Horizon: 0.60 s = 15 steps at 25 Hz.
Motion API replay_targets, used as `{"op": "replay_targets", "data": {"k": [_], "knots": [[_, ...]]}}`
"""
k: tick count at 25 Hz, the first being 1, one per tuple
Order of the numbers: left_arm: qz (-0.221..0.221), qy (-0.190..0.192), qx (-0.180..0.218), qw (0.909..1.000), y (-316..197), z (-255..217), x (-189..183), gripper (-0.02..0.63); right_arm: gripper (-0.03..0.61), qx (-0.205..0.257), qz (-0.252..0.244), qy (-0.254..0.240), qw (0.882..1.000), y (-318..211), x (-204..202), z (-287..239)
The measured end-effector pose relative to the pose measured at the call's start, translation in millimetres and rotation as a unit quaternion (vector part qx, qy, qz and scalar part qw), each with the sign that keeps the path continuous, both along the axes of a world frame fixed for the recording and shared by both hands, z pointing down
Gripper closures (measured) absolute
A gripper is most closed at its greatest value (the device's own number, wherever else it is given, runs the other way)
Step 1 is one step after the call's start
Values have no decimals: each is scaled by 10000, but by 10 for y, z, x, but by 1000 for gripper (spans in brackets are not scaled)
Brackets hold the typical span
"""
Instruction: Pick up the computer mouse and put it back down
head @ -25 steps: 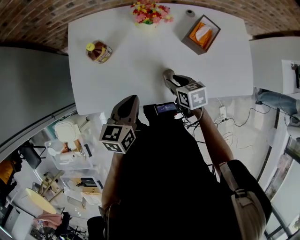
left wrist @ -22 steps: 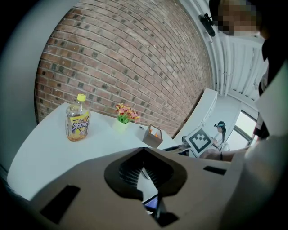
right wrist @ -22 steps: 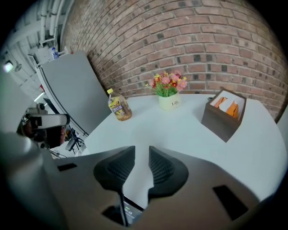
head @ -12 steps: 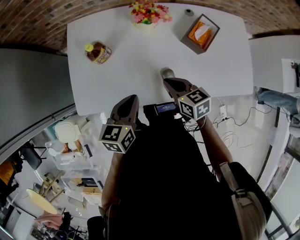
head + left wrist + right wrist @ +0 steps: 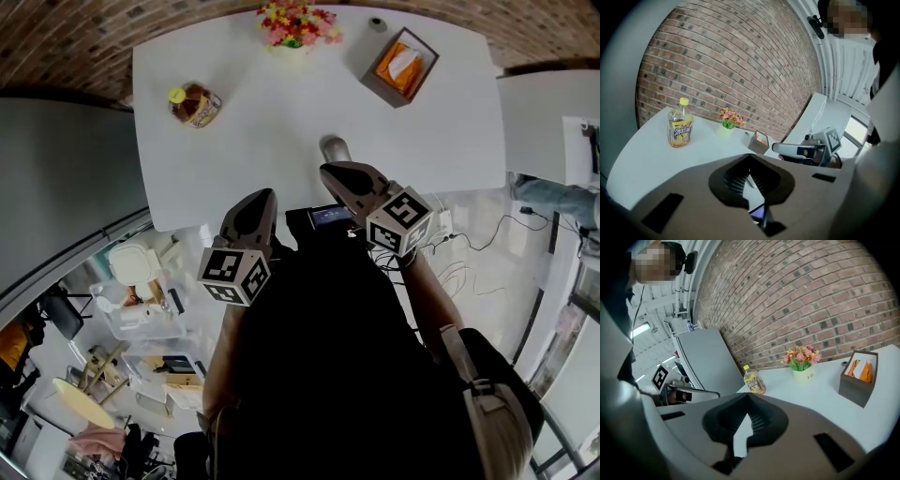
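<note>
White table (image 5: pixel 225 150) by brick wall (image 5: pixel 84 37). Mouse (image 5: pixel 334 147) lies on it, just beyond R gripper (image 5: pixel 327 170); its jaws together, empty. L gripper (image 5: pixel 267 194) jaws together too.

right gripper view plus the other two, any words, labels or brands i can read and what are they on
Flower pot: one short word, perhaps "Life", too small to be sure.
Bottle, yellow label: dark print, too blurred to read.
Small screen on the person's chest: lit, too small to read.
Tissue box: no print visible.
</note>
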<state>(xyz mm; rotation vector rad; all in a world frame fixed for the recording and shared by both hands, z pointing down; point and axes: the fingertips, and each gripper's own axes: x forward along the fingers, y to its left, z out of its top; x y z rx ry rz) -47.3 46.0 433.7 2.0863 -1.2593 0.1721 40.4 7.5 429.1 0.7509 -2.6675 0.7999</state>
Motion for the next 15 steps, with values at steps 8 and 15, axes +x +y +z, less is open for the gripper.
{"op": "replay_targets", "data": {"k": [8,15], "knots": [[5,-5,3,10000,-10,-7,5,604,563,71,-254,-68,9996,79,-65,-11],[1,-14,-7,10000,-17,-8,-6,604,563,123,-385,20,9992,99,-83,8]]}}
